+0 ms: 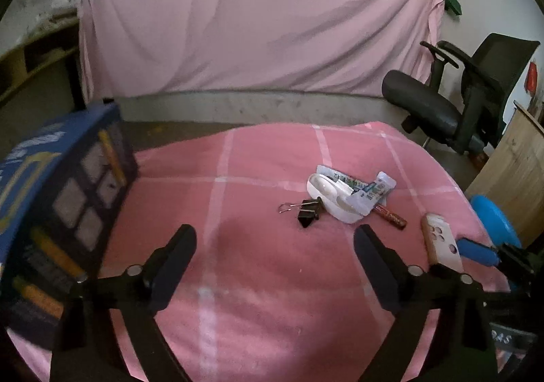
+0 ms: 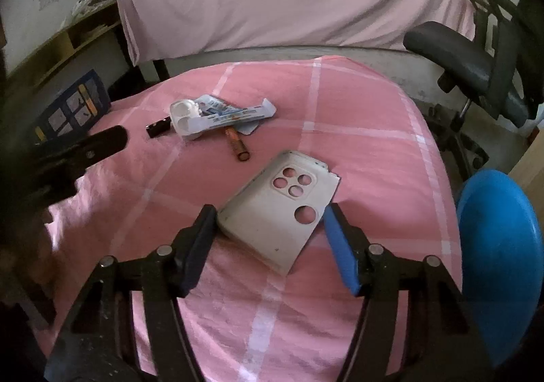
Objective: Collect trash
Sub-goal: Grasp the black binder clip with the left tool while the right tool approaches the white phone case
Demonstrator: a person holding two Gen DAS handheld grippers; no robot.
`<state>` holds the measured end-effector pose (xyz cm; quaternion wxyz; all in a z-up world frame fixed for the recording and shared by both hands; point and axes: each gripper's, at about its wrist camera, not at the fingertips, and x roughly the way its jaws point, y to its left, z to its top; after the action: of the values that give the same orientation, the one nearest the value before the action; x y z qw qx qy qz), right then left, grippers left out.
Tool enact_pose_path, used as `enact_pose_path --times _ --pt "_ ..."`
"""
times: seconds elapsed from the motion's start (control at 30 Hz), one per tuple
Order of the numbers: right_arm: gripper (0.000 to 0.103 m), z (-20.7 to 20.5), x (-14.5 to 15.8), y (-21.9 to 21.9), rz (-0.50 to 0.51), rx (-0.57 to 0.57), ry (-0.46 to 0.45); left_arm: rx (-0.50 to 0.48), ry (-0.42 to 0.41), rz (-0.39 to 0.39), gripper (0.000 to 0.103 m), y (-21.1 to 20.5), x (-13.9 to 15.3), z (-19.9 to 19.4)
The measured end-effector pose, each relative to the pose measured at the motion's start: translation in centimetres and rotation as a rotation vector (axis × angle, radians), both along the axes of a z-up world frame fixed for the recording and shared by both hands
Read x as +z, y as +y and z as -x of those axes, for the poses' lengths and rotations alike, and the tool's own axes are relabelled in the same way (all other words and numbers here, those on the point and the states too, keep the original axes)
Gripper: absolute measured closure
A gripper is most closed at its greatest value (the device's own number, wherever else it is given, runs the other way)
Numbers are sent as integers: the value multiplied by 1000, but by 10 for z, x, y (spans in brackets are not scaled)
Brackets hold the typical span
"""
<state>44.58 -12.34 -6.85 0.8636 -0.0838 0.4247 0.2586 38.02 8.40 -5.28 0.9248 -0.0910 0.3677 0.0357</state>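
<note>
A white phone case (image 2: pixel 272 215) lies on the pink checked cloth (image 2: pixel 357 116). My right gripper (image 2: pixel 270 210) is open, its dark finger and blue pad flanking the case's near end, close to its edges. Farther back lies a small heap: a white plastic tray (image 1: pixel 331 196), a printed wrapper (image 1: pixel 369 189), a brown tube (image 1: pixel 391 217) and a black binder clip (image 1: pixel 309 212). My left gripper (image 1: pixel 275 230) hangs open above bare cloth just short of the clip, with nothing between its fingers. In the left wrist view the case (image 1: pixel 438 239) sits at the right, beside the right gripper's blue pad (image 1: pixel 476 251).
A dark blue printed box (image 1: pixel 61 198) stands at the cloth's left edge, close to my left gripper. A round blue stool (image 2: pixel 499 252) is off the right edge, with a black office chair (image 1: pixel 469 99) behind it. A pink sheet (image 1: pixel 255 18) hangs at the back.
</note>
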Motion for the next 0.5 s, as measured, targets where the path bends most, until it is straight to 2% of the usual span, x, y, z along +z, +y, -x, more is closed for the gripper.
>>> enact_pose_path --times 0.07,0.2,0.47,0.5 --pt "17 -2 1 -4 -14 -8 5 -4 28 17 29 2 -2 -13" --pt "18 -6 1 -5 -26 -20 9 -18 46 17 39 3 -2 -28" --pt "19 -13 0 -4 -36 -32 14 -70 70 6 87 -5 -4 -37" --pt "19 -12 0 -4 -38 -31 13 -73 70 8 87 -6 -4 -37"
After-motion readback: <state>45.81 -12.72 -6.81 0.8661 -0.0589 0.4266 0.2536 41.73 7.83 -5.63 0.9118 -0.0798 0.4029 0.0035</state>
